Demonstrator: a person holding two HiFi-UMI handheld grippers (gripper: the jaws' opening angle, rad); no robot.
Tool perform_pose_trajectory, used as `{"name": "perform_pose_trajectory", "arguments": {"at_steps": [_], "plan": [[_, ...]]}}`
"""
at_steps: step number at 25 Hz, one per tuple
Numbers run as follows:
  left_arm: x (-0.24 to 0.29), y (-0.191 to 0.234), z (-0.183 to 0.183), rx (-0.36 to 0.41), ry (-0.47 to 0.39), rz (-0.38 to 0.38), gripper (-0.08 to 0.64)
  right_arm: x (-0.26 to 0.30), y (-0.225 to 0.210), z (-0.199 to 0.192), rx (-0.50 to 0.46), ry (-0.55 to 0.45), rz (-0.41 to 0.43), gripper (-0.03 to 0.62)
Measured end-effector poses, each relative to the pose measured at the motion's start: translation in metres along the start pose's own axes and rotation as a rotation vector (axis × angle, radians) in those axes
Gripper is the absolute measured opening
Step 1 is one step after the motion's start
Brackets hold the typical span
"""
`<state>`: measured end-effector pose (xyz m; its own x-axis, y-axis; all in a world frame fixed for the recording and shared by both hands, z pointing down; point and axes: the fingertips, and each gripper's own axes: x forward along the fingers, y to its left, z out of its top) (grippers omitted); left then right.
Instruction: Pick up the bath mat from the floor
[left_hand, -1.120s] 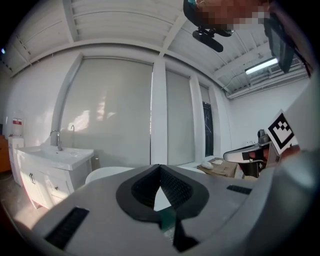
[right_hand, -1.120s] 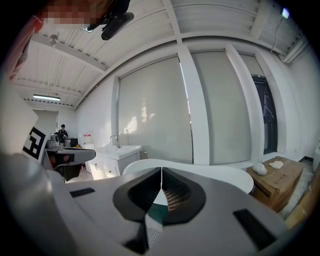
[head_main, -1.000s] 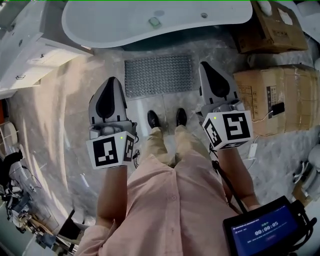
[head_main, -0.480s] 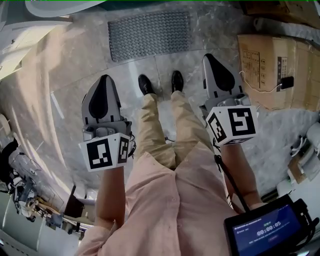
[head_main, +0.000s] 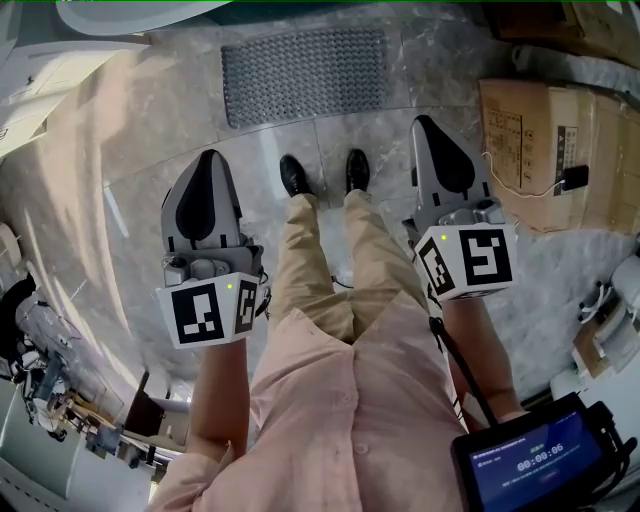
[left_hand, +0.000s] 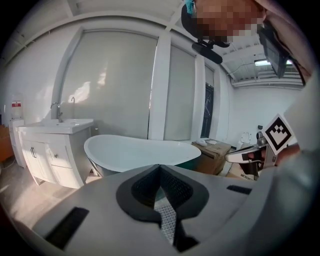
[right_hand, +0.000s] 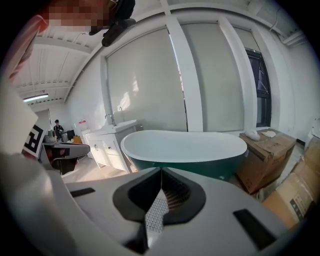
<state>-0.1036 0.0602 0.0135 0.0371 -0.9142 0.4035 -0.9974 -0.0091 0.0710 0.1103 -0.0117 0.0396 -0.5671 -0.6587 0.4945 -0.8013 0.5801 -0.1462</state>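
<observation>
The grey textured bath mat (head_main: 303, 72) lies flat on the marble floor at the top of the head view, just beyond the person's black shoes (head_main: 323, 171). My left gripper (head_main: 203, 168) hangs at waist height on the left, jaws shut and empty. On the other side my right gripper (head_main: 437, 132) is level with it, also shut with nothing in it. Both point forward, well above and short of the mat. In both gripper views the jaws (left_hand: 159, 167) (right_hand: 161, 171) meet at a closed tip; the mat is hidden below them.
A white bathtub (left_hand: 142, 152) (right_hand: 185, 146) stands ahead, beyond the mat. A white vanity with a sink (left_hand: 52, 145) is at the left. Cardboard boxes (head_main: 552, 150) (right_hand: 267, 152) crowd the right side. A handheld screen (head_main: 545, 462) sits at the lower right.
The head view has tipped down and nearer: the tub has slid out of the top and the mat has moved up. Both grippers stayed shut and nearly level.
</observation>
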Motion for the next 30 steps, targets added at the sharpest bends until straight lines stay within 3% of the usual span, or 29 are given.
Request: {"name": "perform_pose_trajectory", "arguments": {"at_steps": [15,30], "plan": [[0.013,0.019,0.027,-0.022,-0.038,0.012,0.025,0.018,-0.005,0.035,-0.027,-0.05,0.012,0.018],[0.025,0.038,-0.008,-0.022,-0.016,0.023,0.025,0.04,-0.005,-0.003,-0.01,-0.023,0.01,0.018]]}}
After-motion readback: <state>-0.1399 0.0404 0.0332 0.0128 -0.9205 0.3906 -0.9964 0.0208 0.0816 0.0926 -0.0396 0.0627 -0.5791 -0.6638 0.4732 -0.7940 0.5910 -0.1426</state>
